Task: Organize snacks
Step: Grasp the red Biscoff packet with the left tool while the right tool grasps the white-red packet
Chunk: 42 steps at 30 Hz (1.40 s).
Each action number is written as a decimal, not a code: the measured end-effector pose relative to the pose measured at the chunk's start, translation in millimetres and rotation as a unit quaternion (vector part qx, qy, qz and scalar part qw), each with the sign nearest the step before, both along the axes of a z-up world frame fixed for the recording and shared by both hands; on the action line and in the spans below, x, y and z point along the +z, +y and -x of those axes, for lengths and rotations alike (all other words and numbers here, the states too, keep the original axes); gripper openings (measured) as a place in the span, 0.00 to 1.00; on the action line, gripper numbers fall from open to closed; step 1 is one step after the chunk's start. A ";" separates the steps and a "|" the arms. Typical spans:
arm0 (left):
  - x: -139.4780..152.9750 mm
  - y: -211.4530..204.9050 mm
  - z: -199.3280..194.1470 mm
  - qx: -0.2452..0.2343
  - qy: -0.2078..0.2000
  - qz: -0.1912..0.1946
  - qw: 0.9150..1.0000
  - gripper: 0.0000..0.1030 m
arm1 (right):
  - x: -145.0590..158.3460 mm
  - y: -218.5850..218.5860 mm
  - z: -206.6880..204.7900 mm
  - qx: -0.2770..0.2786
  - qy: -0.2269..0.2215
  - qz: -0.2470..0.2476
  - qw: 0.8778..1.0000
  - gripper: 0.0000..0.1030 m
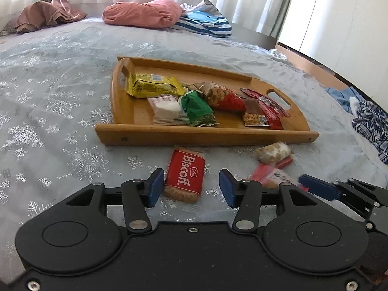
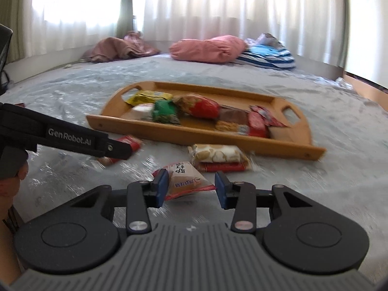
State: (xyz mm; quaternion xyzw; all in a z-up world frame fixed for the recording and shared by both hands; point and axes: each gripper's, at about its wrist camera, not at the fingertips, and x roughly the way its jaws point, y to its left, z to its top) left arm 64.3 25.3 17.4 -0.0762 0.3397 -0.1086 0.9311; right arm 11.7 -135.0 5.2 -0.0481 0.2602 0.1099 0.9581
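While the rectangular wooden tray (image 1: 135, 134) holds crinkly wrapped snacks, a glossy red Biscoff packet (image 1: 185, 175) lies before it, ungripped between the part-open left gripper (image 1: 191, 186); the right gripper (image 2: 191, 186), part-open, straddles a triangular packet (image 2: 185, 180), contact unclear.

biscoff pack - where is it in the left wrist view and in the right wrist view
Left wrist view: the Biscoff pack lies low at centre, on the bedspread between the left gripper's fingers, short of the wooden tray.
Right wrist view: at left of centre, a red pack partly hidden behind the left gripper's finger; blurred, label unreadable.
Shared landmark: the wooden tray just beyond it in both.
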 end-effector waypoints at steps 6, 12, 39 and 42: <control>-2.0 -4.8 -1.2 -0.006 -0.003 -0.007 1.000 0.48 | -5.4 -1.6 10.6 -0.028 -0.003 0.032 0.999 0.49; -4.6 -7.3 -1.9 -0.002 -0.008 -0.014 1.000 0.48 | 2.9 -6.6 5.9 -0.021 -0.019 0.000 1.000 0.61; -12.8 -17.6 0.6 -0.017 -0.030 -0.051 0.998 0.43 | -13.4 7.7 -22.6 0.006 0.011 -0.006 1.000 0.53; -13.6 -19.7 0.1 -0.016 -0.030 -0.049 0.998 0.43 | -13.9 15.1 -19.7 0.010 0.001 0.014 1.000 0.49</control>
